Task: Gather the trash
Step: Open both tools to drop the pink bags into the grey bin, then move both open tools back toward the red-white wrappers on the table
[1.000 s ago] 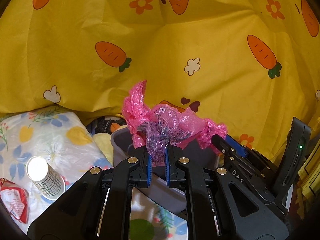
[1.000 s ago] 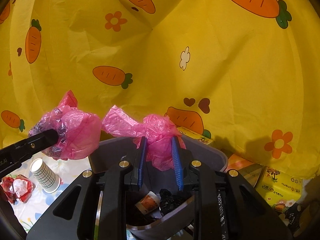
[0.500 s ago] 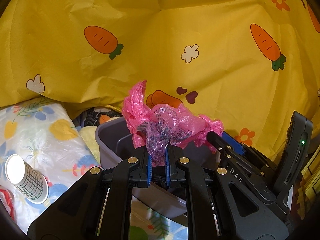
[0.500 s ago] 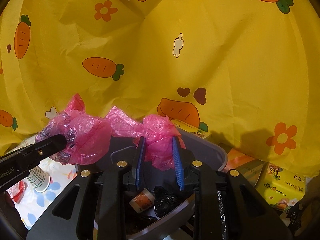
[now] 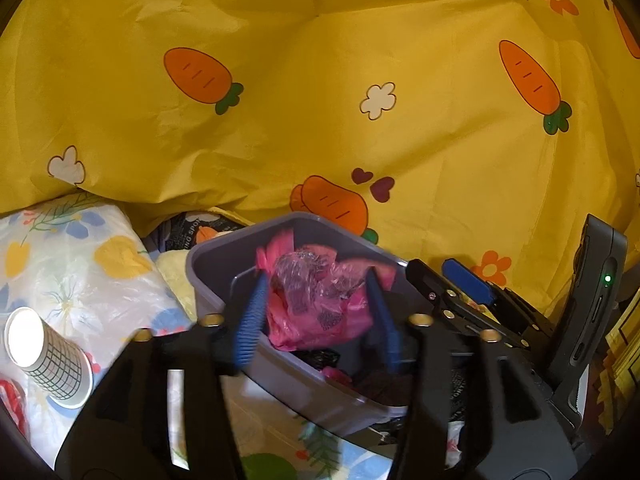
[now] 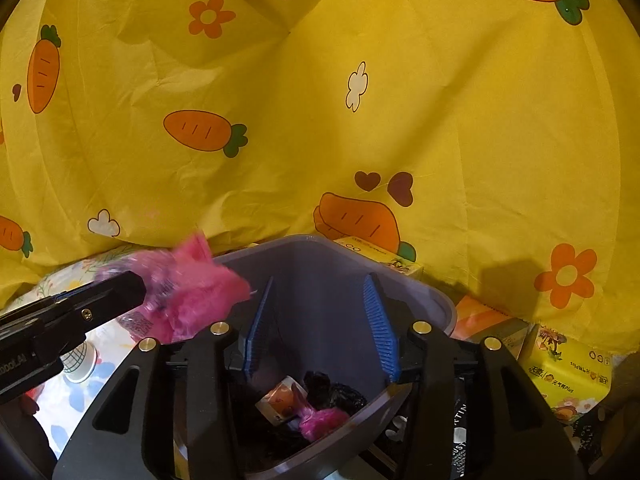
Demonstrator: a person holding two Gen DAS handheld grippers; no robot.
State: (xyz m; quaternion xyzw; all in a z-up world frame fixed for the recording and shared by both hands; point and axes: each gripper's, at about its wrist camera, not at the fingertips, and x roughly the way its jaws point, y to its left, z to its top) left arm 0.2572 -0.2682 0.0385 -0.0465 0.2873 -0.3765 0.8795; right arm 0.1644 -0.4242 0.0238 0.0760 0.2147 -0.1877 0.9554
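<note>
A grey bin [image 5: 224, 280] stands below both grippers; its rim also shows in the right wrist view [image 6: 420, 292]. My left gripper [image 5: 316, 320] is open, and a crumpled pink plastic bag [image 5: 320, 300] hangs loose between its blue pads over the bin; from the right wrist it shows as a blurred pink wad [image 6: 192, 300]. My right gripper [image 6: 320, 328] is open and empty over the bin. A smaller pink wad [image 6: 320, 420] lies in the bin among a wrapper and black scraps.
A paper cup with a grid pattern [image 5: 44, 356] and a red wrapper [image 5: 12, 404] lie on the flowered cloth at left. Yellow tissue boxes [image 6: 564, 372] stand right of the bin. A yellow carrot-print cloth [image 5: 320, 100] hangs behind.
Both grippers opened. The pink piece held by the right gripper dropped into the bin. The left gripper's pink bag came free and is falling between its jaws.
</note>
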